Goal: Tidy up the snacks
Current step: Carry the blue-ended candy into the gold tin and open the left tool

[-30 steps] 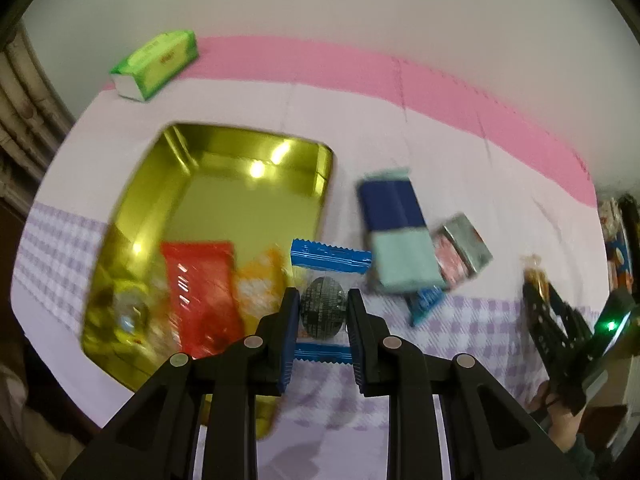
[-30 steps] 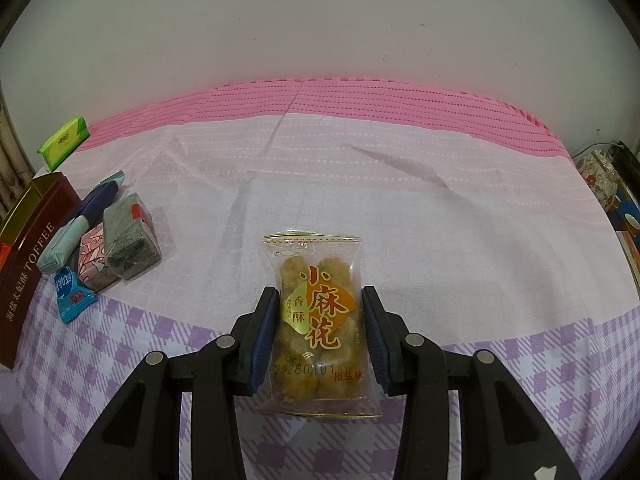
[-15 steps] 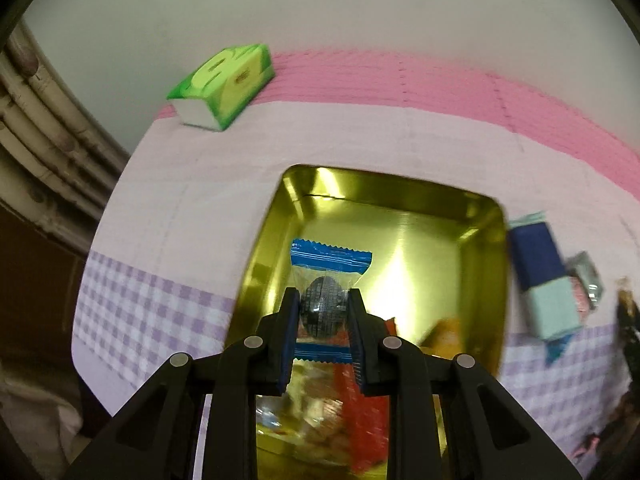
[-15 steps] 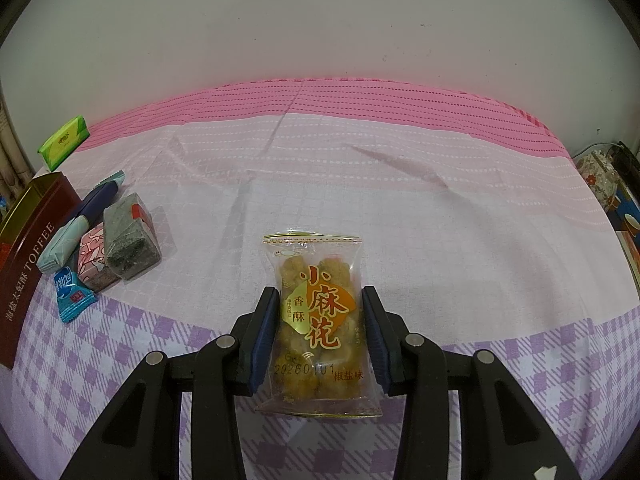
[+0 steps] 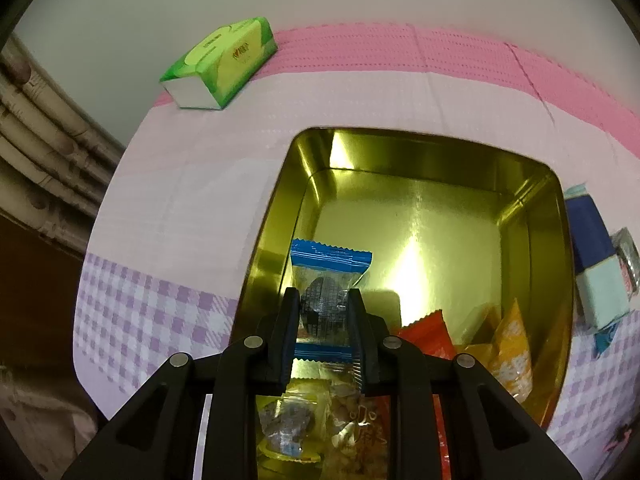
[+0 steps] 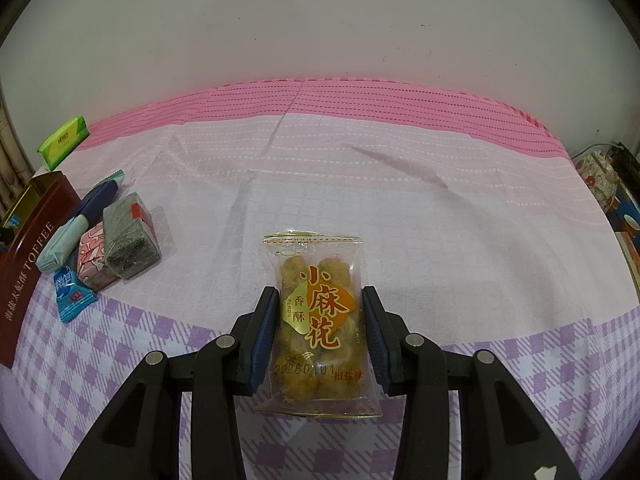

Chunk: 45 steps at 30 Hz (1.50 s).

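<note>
In the left wrist view, a green tissue pack (image 5: 222, 65) lies far ahead and to the left of the jaws, on the pink band of the cloth that covers the table (image 5: 180, 216). The left gripper (image 5: 325, 312) has its jaws closed narrow on a blue-ended clear candy wrapper (image 5: 326, 280) with a dark round sweet inside, held over the near left part of the open gold tin (image 5: 556, 264). Below and to the right of the jaws, inside the tin, lie a red packet (image 5: 428, 336), a yellow packet (image 5: 512, 352) and more clear-wrapped snacks (image 5: 352, 424). Just right of the tin, outside its wall, rests a navy and pale-blue packet (image 5: 592, 264). In the right wrist view, the tin's dark red side reading TOFFEE (image 6: 28, 272) stands far left of the jaws, with a cluster of small wrapped snacks (image 6: 108, 236) beside it. The right gripper (image 6: 320, 320) holds a clear bag of fried dough twists (image 6: 318, 320) between its jaws, the pads pressing its two sides, above the checked purple part of the cloth.
</note>
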Each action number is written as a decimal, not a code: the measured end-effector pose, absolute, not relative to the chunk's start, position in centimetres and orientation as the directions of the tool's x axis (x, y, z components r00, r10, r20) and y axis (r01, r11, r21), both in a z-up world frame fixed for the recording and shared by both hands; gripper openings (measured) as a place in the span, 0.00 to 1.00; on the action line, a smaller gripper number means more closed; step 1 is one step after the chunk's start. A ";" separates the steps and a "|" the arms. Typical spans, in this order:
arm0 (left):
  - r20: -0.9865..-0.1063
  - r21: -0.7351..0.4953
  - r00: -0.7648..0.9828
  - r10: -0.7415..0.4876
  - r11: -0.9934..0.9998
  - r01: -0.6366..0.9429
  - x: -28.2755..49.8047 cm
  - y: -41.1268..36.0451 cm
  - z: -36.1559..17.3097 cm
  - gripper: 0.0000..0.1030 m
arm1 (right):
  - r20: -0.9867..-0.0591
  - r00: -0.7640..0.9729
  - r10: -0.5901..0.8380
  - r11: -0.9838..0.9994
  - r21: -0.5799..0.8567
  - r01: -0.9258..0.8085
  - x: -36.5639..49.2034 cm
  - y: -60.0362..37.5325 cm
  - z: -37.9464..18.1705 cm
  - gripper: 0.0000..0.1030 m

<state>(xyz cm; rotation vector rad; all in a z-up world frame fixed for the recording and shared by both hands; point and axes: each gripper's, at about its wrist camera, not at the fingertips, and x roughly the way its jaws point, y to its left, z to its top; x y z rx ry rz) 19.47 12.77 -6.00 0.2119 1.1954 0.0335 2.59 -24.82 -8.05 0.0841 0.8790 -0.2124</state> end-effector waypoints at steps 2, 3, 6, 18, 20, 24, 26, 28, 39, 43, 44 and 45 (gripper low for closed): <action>-0.921 0.188 0.363 0.143 0.978 0.093 19.3 12.7 -6.4 0.24 | -0.771 0.618 -0.150 0.976 -0.014 0.219 2.6 -24.8 -8.1 0.38; -0.922 0.188 0.360 0.142 0.977 0.096 19.3 12.7 -6.6 0.24 | -0.771 0.618 -0.151 0.975 -0.015 0.220 2.6 -24.8 -8.1 0.38; -0.924 0.188 0.355 0.142 0.977 0.098 19.2 12.7 -7.0 0.24 | -0.771 0.617 -0.154 0.975 -0.017 0.223 2.5 -24.8 -8.1 0.38; -0.920 0.202 0.357 0.163 0.976 0.075 19.3 13.1 -6.8 0.25 | -0.772 0.617 -0.154 0.975 -0.017 0.222 2.6 -24.8 -8.0 0.38; -0.917 0.210 0.359 0.172 0.975 0.069 19.3 13.1 -6.7 0.25 | -0.772 0.617 -0.154 0.975 -0.017 0.222 2.7 -24.9 -8.0 0.38; -0.912 0.203 0.377 0.163 0.977 0.069 18.9 13.2 -6.1 0.25 | -0.772 0.617 -0.154 0.975 -0.017 0.222 2.7 -24.9 -8.0 0.38; -0.908 0.208 0.386 0.166 0.975 0.071 18.6 13.2 -5.8 0.25 | -0.772 0.617 -0.154 0.975 -0.017 0.222 2.7 -24.9 -8.1 0.38; -0.900 0.217 0.400 0.171 0.973 0.074 18.2 13.1 -5.3 0.25 | -0.772 0.617 -0.154 0.975 -0.017 0.222 2.7 -24.9 -8.1 0.38; -0.864 0.223 0.473 0.172 0.973 0.053 14.7 13.2 -3.1 0.26 | -0.776 0.612 -0.154 0.975 -0.018 0.223 2.7 -24.8 -8.1 0.38; -0.855 0.228 0.487 0.179 0.973 0.043 13.3 13.6 -2.8 0.27 | -0.792 0.592 -0.148 0.976 -0.021 0.216 3.0 -25.1 -8.0 0.38; -0.851 0.231 0.493 0.183 0.972 0.040 12.9 13.7 -2.7 0.28 | -0.796 0.587 -0.147 0.976 -0.023 0.214 3.0 -25.1 -8.0 0.38; -0.846 0.240 0.498 0.192 0.970 0.034 12.6 13.9 -2.7 0.28 | -0.798 0.584 -0.147 0.976 -0.023 0.214 3.0 -25.1 -8.0 0.38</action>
